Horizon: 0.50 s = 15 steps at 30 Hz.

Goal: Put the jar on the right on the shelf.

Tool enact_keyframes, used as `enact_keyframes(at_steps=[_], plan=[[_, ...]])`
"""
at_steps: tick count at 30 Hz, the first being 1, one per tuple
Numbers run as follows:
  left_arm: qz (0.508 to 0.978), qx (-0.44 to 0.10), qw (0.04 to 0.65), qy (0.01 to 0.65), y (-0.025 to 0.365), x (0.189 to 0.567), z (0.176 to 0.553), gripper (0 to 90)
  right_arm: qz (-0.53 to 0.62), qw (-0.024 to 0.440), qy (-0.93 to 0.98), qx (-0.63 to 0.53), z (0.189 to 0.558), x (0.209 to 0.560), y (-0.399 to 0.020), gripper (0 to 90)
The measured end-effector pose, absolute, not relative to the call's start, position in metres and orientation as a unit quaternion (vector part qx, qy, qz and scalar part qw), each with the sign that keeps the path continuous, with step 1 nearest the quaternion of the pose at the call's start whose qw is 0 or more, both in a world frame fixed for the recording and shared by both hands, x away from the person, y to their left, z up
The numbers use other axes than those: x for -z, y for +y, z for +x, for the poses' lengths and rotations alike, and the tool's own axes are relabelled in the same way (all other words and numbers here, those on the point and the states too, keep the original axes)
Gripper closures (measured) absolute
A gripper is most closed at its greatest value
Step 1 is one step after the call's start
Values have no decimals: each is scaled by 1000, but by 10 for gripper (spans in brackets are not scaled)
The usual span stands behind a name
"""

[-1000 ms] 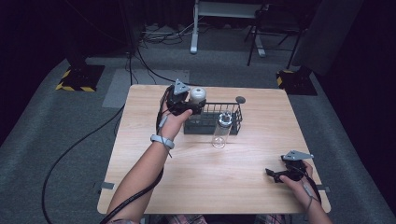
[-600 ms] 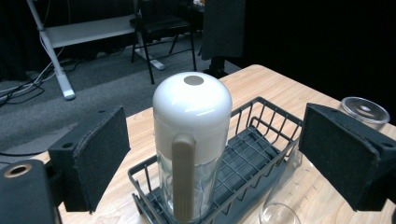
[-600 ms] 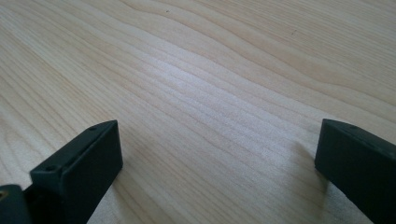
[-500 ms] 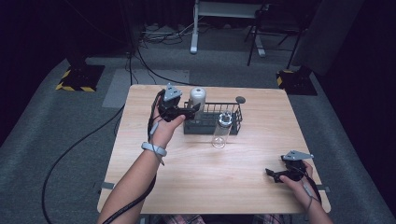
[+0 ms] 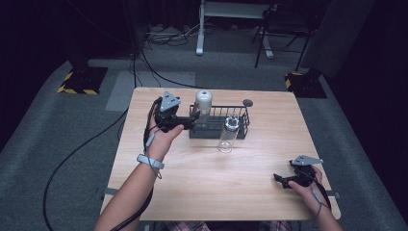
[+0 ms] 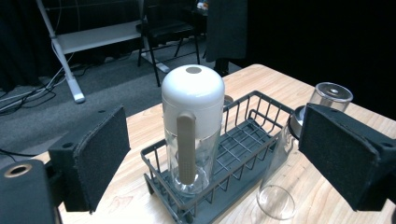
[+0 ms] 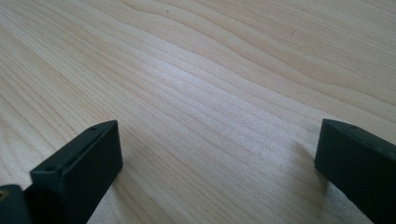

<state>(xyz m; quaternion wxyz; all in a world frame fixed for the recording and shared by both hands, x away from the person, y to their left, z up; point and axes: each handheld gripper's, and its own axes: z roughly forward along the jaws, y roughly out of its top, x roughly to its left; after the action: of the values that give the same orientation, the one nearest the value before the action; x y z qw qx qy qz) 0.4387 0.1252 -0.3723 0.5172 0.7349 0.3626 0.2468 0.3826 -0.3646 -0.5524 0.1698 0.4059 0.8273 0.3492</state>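
A clear bottle with a white domed cap (image 5: 203, 102) (image 6: 192, 122) stands upright in the left end of a dark wire basket (image 5: 240, 126) (image 6: 243, 154). My left gripper (image 5: 190, 121) (image 6: 215, 147) hovers just left of the basket, open, its jaws wide on either side of the bottle but short of it. A clear glass jar (image 5: 227, 135) (image 6: 280, 191) stands on the table against the basket's front. At the near right edge, my right gripper (image 5: 279, 179) (image 7: 215, 158) is open over bare wood, holding nothing.
A small dark round lid (image 5: 248, 102) lies on the wooden table (image 5: 207, 183) behind the basket. The left gripper's cable runs off the left edge to the floor. Stands and a chair stand on the grey floor beyond the table.
My left gripper has drawn back from the white-capped bottle, toward the left and nearer the person. The bottle stays in the basket. The right gripper has not moved.
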Motion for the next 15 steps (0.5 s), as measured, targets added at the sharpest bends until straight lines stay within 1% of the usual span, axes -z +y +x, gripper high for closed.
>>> enact_keyframes(at_steps=[9, 15], plan=[[738, -248, 514, 359, 139, 374, 426, 85, 406, 170, 827, -349, 383, 552, -365, 7], [730, -251, 518, 368, 151, 378, 419, 86, 406, 170, 827, -349, 383, 552, -365, 6]])
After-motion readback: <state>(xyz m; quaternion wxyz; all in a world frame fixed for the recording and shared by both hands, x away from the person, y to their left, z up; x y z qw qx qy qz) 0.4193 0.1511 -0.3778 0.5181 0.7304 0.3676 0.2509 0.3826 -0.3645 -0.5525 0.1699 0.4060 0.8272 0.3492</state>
